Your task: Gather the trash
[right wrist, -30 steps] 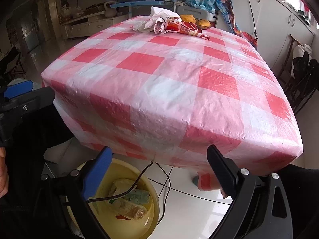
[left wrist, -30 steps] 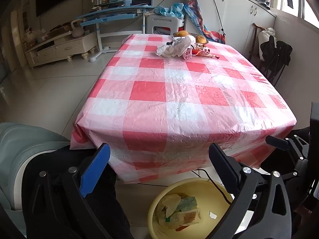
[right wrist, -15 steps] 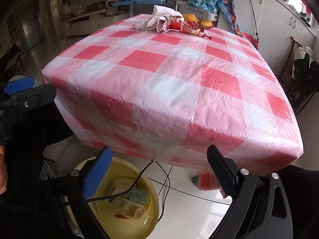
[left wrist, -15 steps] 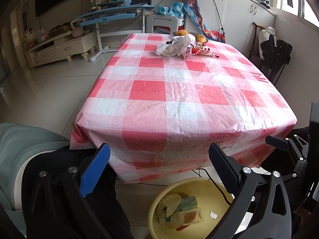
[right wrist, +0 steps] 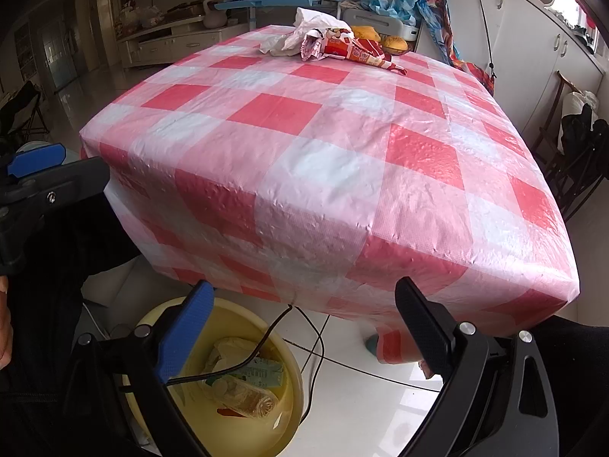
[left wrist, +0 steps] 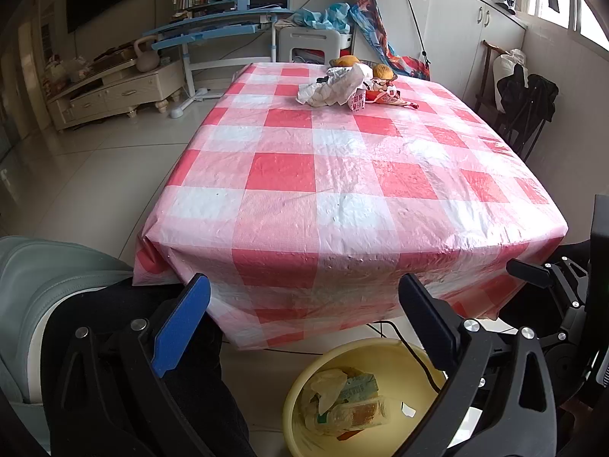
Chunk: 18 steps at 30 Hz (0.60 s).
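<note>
A crumpled white plastic bag (left wrist: 335, 85) (right wrist: 300, 34) and a red snack wrapper (left wrist: 384, 96) (right wrist: 354, 50) lie together at the far end of the red-and-white checked table (left wrist: 342, 175) (right wrist: 323, 144). A yellow basin (left wrist: 304, 400) (right wrist: 224, 430) on the floor below the near table edge holds a plastic bottle, a green carton and crumpled paper. My left gripper (left wrist: 304, 293) is open and empty, low in front of the table edge above the basin. My right gripper (right wrist: 304, 301) is also open and empty, at the near corner.
Oranges (left wrist: 382, 72) (right wrist: 394, 42) sit behind the trash. A black cable (right wrist: 304, 327) hangs over the basin. A person's dark-clothed legs (left wrist: 133, 342) and a grey-green seat (left wrist: 38, 285) are at left. A chair with dark clothing (left wrist: 525, 99) stands at right.
The right gripper has risen and edged slightly closer to the table. The left gripper is nearly still. Both stay open.
</note>
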Motion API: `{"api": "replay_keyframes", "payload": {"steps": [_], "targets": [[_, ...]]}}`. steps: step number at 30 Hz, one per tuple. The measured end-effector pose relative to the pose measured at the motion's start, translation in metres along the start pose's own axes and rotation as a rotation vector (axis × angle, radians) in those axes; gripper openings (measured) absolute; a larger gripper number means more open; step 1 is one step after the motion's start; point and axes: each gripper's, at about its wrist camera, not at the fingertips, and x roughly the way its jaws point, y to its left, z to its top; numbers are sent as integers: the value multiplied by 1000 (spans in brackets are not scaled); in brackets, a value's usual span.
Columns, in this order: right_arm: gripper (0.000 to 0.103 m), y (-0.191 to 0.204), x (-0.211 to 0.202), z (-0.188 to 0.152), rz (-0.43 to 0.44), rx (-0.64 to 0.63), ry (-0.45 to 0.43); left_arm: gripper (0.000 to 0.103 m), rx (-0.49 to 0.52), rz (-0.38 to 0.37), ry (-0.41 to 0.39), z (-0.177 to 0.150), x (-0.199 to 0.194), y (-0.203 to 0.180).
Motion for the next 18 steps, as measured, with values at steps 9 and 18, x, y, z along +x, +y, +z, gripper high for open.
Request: {"api": "replay_keyframes", "payload": {"steps": [9,18], "targets": [[92,1,0,0,-1,-3,2,96,0,1,2,0,1,0],[92,1,0,0,-2,-3,1,96,4,1,5,-2,2,1]]}}
